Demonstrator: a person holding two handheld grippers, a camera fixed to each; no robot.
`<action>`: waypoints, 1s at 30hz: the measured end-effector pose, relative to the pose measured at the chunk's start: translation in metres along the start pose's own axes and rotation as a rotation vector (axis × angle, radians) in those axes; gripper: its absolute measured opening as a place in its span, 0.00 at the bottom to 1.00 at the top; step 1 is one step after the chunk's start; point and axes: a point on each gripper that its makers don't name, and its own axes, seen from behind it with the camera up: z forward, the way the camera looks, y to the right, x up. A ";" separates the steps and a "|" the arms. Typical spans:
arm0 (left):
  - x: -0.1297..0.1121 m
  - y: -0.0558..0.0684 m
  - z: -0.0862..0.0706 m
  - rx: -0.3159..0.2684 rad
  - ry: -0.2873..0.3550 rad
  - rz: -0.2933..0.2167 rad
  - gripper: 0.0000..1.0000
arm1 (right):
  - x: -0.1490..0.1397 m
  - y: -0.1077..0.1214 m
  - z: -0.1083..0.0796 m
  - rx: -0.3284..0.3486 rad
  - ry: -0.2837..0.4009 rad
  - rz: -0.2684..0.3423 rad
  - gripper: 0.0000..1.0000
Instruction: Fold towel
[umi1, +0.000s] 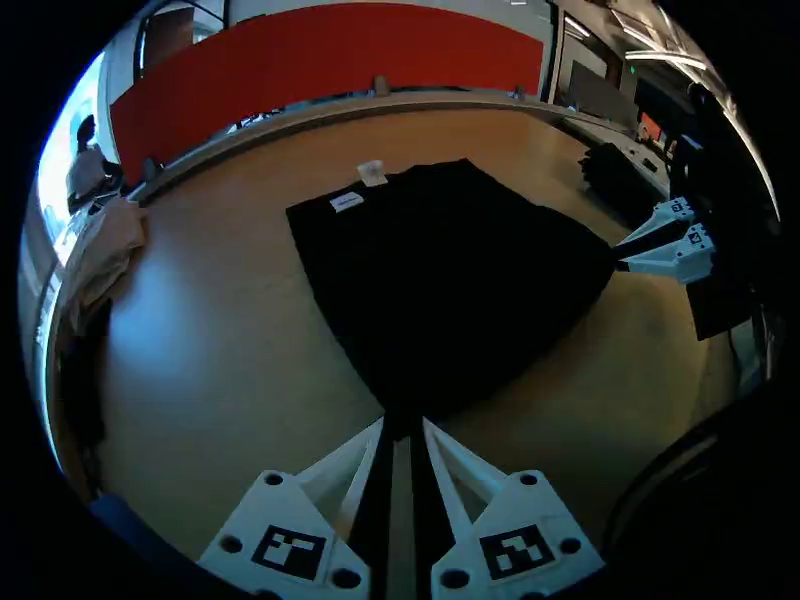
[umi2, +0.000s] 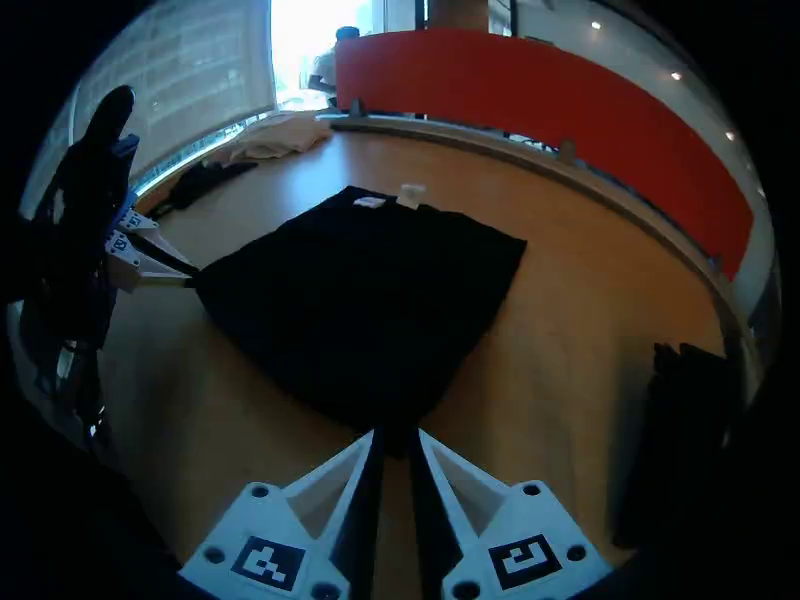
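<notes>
Left hand-held gripper clenched on black towel corner; right hand-held gripper likewise, labelled edge farthest, long axis unclear

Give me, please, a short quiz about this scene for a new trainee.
1. True or false: the black towel lies on a wooden table.
2. What do the left claw and the right claw grip? A) one towel corner each B) the same corner C) nothing
3. Fill in: the partition behind the table is ___.
Key: 1 true; 2 A; 3 red.
</notes>
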 end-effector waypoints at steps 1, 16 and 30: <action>0.002 0.000 -0.004 0.000 0.005 -0.007 0.11 | 0.002 -0.001 -0.003 0.001 0.002 0.000 0.17; 0.029 0.005 -0.050 -0.012 0.052 -0.101 0.11 | 0.023 -0.014 -0.050 0.024 0.014 0.004 0.17; 0.027 0.020 -0.085 -0.041 0.051 -0.141 0.11 | 0.031 -0.027 -0.087 0.046 0.012 0.000 0.17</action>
